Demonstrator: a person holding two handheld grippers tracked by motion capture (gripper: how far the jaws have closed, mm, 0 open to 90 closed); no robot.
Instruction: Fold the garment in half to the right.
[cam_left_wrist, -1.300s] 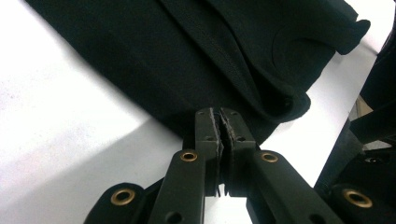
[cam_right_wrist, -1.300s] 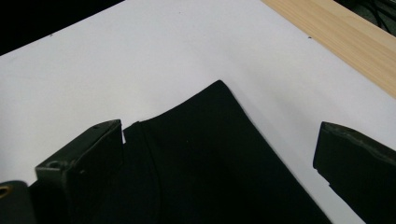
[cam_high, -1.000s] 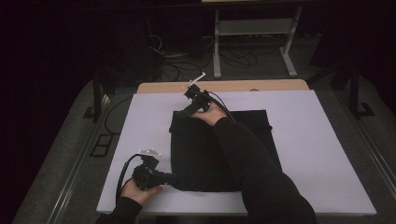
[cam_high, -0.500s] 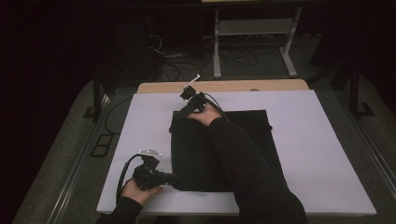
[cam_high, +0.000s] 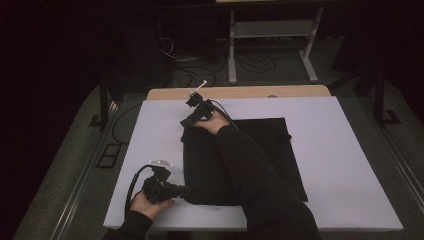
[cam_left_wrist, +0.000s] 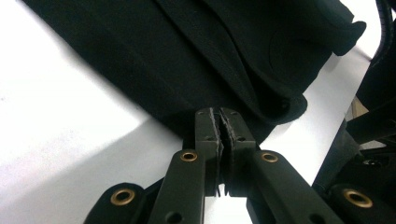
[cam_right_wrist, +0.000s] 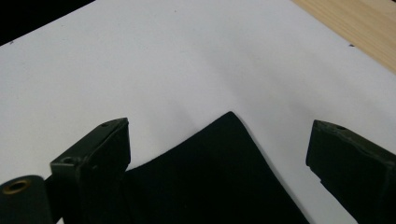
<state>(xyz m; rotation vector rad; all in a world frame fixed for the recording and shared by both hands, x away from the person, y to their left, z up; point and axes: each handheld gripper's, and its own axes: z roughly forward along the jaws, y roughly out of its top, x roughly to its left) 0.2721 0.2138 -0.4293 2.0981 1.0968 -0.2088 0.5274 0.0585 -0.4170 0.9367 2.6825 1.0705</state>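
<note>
A white board (cam_high: 345, 165) covers the table, and a black cloth (cam_high: 280, 150) lies flat across its middle. At the cloth's near left corner the left gripper (cam_left_wrist: 219, 122) is pinched tight on the black cloth. At the far left corner the right gripper (cam_right_wrist: 217, 149) hangs with its jaws spread wide, the corner lying between them, not yet clamped. To do this well, I'd sink those jaws squarely over the corner before closing, catching every layer, while the near corner stays pinned.
</note>
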